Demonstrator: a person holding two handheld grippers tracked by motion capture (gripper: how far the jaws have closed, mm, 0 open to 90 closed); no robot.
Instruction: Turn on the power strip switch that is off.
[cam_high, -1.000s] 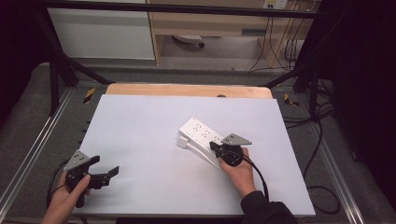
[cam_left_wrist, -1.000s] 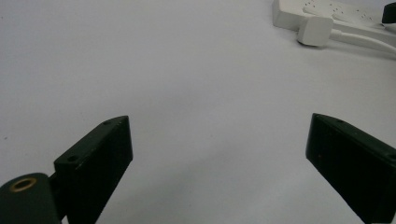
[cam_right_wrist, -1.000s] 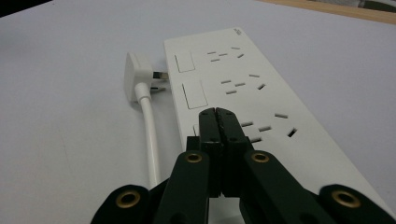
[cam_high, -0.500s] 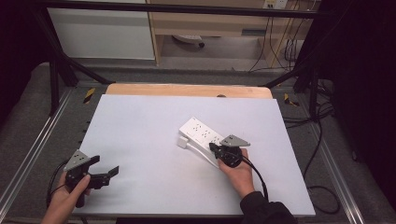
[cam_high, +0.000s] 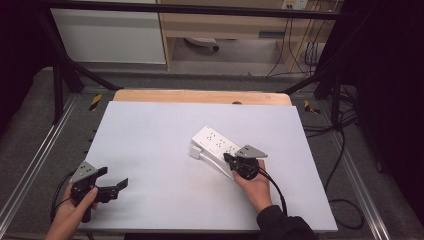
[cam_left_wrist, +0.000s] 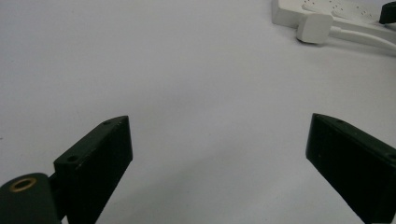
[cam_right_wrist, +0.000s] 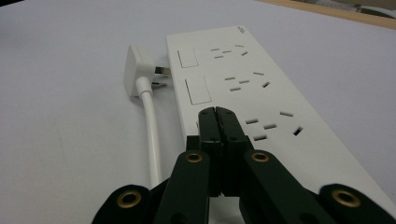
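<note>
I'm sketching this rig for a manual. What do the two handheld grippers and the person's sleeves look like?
Both the left gripper and the right gripper are black, each topped by a grey three-cornered plate and trailing a black cable. Their jaws are flat black blocks on linked arms with brass-coloured rivets, seen in the gripper views. The right arm wears a dark sleeve; no sleeve shows at the left wrist.

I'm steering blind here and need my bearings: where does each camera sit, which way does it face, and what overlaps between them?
High view: above the person's side, looking forward and down on the white table; both hands show, left gripper open, right gripper on the power strip.
Left gripper view: along its open jaws, across bare table.
Right gripper view: along its shut jaws, over the strip.
Shared: strip and white plug appear in all three.
</note>
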